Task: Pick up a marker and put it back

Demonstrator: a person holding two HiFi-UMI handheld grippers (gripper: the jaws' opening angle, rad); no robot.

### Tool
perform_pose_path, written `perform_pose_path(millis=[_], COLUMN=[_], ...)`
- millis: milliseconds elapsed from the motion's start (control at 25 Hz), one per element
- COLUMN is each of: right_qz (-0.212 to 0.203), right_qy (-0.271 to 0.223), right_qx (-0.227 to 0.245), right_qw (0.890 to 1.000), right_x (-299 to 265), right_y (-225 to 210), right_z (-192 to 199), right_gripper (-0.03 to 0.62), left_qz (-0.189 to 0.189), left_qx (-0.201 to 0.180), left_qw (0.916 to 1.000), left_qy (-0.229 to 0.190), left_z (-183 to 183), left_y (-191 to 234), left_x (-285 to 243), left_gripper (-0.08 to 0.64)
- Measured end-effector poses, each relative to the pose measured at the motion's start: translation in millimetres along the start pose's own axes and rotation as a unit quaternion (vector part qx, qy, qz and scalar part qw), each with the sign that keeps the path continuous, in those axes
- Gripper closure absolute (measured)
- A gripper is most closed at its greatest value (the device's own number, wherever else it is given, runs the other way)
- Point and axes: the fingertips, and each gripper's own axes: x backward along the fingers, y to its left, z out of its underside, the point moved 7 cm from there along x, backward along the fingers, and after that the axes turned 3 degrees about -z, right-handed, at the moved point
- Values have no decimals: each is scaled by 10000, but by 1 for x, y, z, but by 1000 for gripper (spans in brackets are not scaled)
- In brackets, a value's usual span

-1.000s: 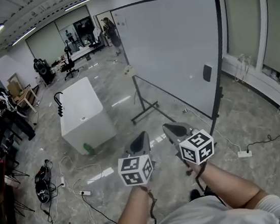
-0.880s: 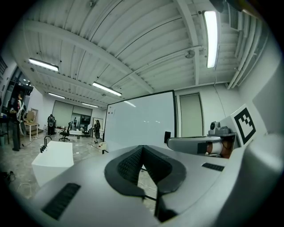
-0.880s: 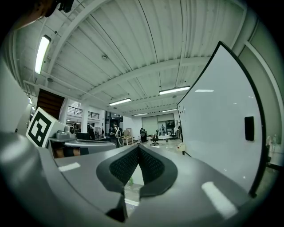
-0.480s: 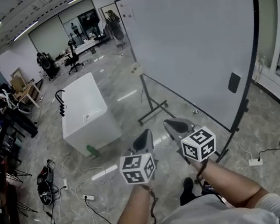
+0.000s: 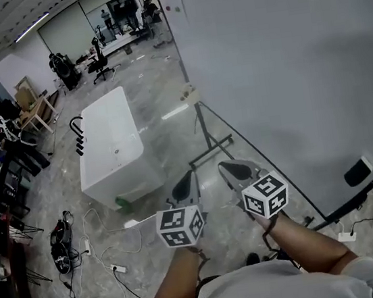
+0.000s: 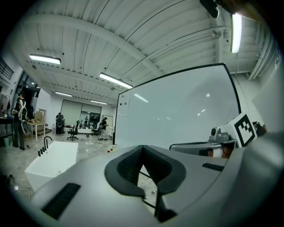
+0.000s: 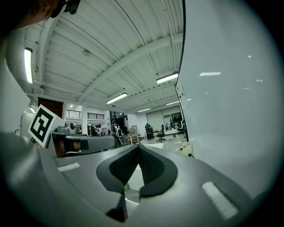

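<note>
Marker: I cannot pick it out in any view. A small holder [image 5: 190, 95] on the left edge of the whiteboard [image 5: 264, 66] carries bits too small to tell. My left gripper [image 5: 186, 184] and right gripper [image 5: 236, 170] hang side by side above the floor [image 5: 166, 127] near the whiteboard's stand [image 5: 208, 150], each with jaws pressed together on nothing.

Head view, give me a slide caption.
Left claw and right claw, both shut and empty, held near a large whiteboard.
</note>
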Motion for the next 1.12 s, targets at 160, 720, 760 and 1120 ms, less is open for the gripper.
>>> perform_pose_path(millis=[160, 720, 760, 1120], right_qz=[-49, 570, 667, 1277], right_qy=[73, 204, 207, 544], right_qx=[18, -87, -140, -761], right_qw=[10000, 9981, 9975, 9874], right_x=[-54, -339, -365, -496], right_y=[-55, -276, -291, -408], right_z=[-3, -8, -13, 12], right_gripper=[591, 591, 591, 589], left_qz=[-5, 779, 902, 1715], left_qx=[12, 96, 49, -143], left_qw=[10000, 9966, 9954, 9820], left_qy=[57, 265, 314, 775], left_z=[-1, -7, -14, -17], left_y=[32, 229, 246, 319], left_x=[-76, -410, -435, -586], left_gripper=[555, 555, 555, 555])
